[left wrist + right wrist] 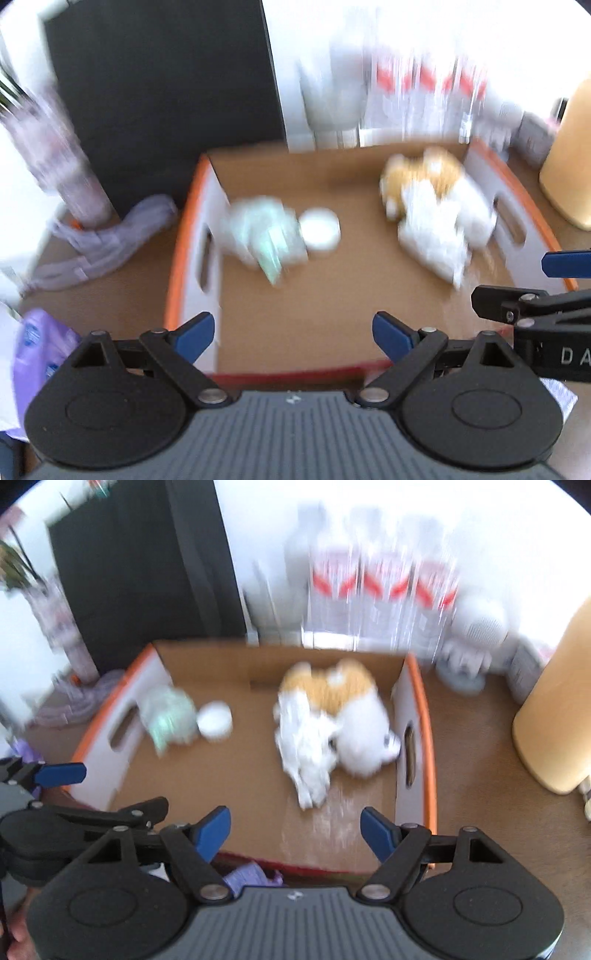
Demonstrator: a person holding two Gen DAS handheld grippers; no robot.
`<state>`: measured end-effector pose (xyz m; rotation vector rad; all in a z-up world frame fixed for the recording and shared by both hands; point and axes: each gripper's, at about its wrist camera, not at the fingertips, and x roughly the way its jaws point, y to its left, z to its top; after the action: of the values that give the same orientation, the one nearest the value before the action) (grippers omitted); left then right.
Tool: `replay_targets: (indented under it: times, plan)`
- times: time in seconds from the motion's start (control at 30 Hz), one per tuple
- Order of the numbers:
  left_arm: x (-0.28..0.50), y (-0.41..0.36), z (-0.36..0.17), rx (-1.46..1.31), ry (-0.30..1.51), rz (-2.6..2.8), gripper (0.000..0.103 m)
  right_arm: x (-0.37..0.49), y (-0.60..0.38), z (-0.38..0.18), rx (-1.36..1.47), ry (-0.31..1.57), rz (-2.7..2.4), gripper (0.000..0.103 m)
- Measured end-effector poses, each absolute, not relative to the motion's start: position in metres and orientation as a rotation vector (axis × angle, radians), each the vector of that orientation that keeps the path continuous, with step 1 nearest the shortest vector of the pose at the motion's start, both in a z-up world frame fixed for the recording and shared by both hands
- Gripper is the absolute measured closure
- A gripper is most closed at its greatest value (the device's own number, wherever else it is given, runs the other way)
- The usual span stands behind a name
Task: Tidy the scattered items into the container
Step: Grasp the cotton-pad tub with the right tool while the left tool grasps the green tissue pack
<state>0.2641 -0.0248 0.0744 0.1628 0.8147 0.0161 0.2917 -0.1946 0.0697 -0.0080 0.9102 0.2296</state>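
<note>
Cardboard box [369, 295] lies just ahead of both released, empty grippers [293, 334] [295, 830], already holding toys. Purple packet [37, 347] left of the left fingers [195, 334] remains outside; blur suggests haste could clip the box wall.

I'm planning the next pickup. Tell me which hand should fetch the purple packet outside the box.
Left, probably. The purple packet lies beside the left gripper, left of the box. Its jaws are open and empty. The right gripper is over the box.
</note>
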Motion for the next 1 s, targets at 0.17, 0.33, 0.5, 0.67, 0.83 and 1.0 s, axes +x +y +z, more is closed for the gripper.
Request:
replay_targets:
  times: [0.17,0.33,0.5,0.67,0.83,1.0]
  plan:
    - [0.203,-0.020,0.096,0.141,0.559,0.042,0.002,0.227,-0.199,0.088,0.007,0.582,0.227,0.024]
    - [0.102,0.004,0.088,0.072,0.385,0.029,0.000,0.143,-0.201,0.094,-0.034,0.419,0.220,0.019]
    - [0.002,0.025,0.040,-0.002,0.411,0.025,0.000,0.030,-0.209,0.070,0.026,0.334,0.255,0.007]
    - [-0.039,0.025,0.024,0.051,0.448,-0.027,0.000,-0.026,-0.210,0.038,0.018,0.402,0.294,0.006]
    - [-0.004,0.032,0.030,0.054,0.476,-0.037,0.000,-0.032,-0.191,0.032,-0.101,0.404,0.312,0.006]
    - [0.062,0.055,0.034,0.093,0.534,-0.054,0.000,0.001,-0.174,0.035,-0.108,0.468,0.439,0.027]
